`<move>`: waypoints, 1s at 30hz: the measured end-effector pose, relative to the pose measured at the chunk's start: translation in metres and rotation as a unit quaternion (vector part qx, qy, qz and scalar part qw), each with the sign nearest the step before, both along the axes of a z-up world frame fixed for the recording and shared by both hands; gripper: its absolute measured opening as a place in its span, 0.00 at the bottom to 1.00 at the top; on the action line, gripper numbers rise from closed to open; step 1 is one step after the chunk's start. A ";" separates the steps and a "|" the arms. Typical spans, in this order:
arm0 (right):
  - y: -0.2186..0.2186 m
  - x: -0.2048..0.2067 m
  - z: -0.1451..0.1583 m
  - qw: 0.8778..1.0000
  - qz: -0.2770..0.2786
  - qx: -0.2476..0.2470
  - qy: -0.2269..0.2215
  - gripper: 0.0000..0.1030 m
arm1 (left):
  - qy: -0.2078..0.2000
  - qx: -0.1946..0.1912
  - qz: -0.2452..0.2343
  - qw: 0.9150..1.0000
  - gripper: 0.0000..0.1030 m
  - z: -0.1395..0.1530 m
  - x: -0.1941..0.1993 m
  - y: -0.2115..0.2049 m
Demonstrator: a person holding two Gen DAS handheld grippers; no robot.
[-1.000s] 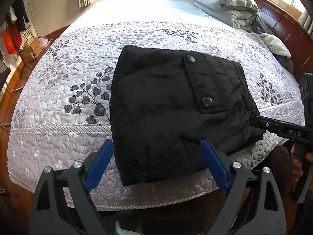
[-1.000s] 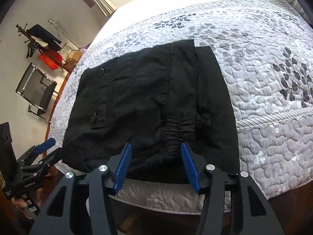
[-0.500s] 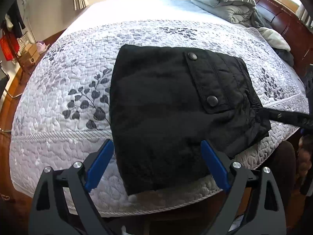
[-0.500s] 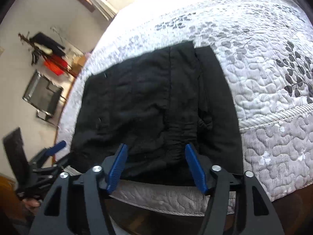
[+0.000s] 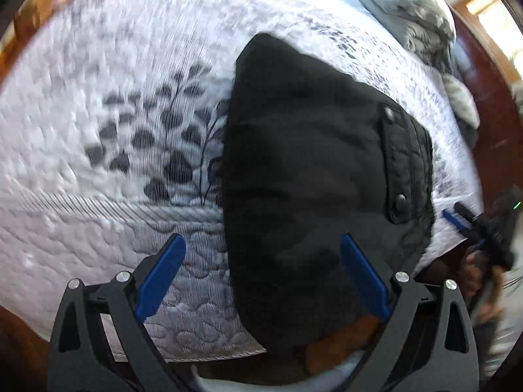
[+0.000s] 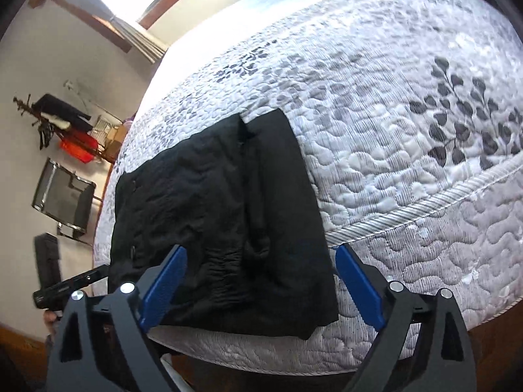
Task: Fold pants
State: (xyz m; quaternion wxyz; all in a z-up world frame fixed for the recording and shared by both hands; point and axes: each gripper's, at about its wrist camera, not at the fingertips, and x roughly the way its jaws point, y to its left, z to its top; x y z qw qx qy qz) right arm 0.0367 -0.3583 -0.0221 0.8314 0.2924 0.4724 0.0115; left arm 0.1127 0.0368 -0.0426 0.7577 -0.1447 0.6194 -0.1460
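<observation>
The black pants (image 5: 310, 170) lie folded in a rectangle on the quilted bedspread (image 5: 98, 104), their near edge at the bed's front edge. A pocket flap (image 5: 397, 163) with two snaps faces up. My left gripper (image 5: 261, 238) hovers above the pants' near left corner, jaws opening, and the pads press on nothing. In the right wrist view the pants (image 6: 212, 212) show their gathered waistband (image 6: 228, 258). My right gripper (image 6: 260, 249) frames that waistband from above, jaws opening wide, pads clear of the cloth. Each gripper shows in the other's view: the right gripper (image 5: 474, 225), the left gripper (image 6: 72, 284).
Grey pillows and a bunched blanket (image 5: 408, 9) lie at the head of the bed beside a dark wooden frame (image 5: 483, 104). Off the bed's left side stand a folding chair (image 6: 65, 196), a coat rack (image 6: 55, 117) and a red bin (image 6: 78, 147).
My right gripper's jaws have spread from half closed to wide, leaving the waistband free. The left view has swung, rolled and dropped closer to the pants' near left corner, and is blurred.
</observation>
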 end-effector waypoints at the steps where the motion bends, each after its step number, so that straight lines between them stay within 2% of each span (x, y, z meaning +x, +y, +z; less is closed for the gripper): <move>1: -0.005 0.000 -0.005 1.000 -0.001 0.014 0.001 0.92 | 0.019 -0.031 0.005 0.999 0.93 -0.008 0.003 0.009; 3: -0.015 0.002 -0.015 0.999 0.001 0.048 0.005 0.92 | 0.040 -0.081 0.009 0.996 0.93 -0.021 0.007 0.018; 6: -0.022 0.002 -0.027 0.997 -0.004 0.080 0.007 0.92 | 0.063 -0.098 0.015 0.993 0.93 -0.035 0.008 0.022; 8: -0.027 0.002 -0.036 0.994 -0.005 0.111 0.010 0.92 | 0.074 -0.131 0.011 0.989 0.92 -0.044 0.009 0.021; 13: -0.033 0.004 -0.055 0.989 0.001 0.148 0.022 0.92 | 0.096 -0.159 0.016 0.982 0.92 -0.062 0.010 0.017; 17: -0.035 0.005 -0.067 0.985 0.012 0.168 0.027 0.92 | 0.100 -0.171 0.008 0.980 0.92 -0.064 0.015 0.007; 20: -0.036 0.008 -0.077 0.980 0.016 0.195 0.027 0.94 | 0.111 -0.201 -0.012 0.973 0.92 -0.064 0.015 -0.010; 24: -0.038 0.013 -0.081 0.976 0.025 0.217 0.020 0.96 | 0.104 -0.165 -0.024 0.980 0.93 -0.064 0.018 -0.027; 28: -0.031 0.025 -0.084 0.967 0.053 0.247 0.012 0.97 | 0.114 -0.167 -0.017 0.979 0.94 -0.066 0.021 -0.029; 30: -0.026 0.031 -0.087 0.969 0.064 0.238 0.020 0.97 | 0.118 -0.170 -0.011 0.978 0.95 -0.066 0.021 -0.029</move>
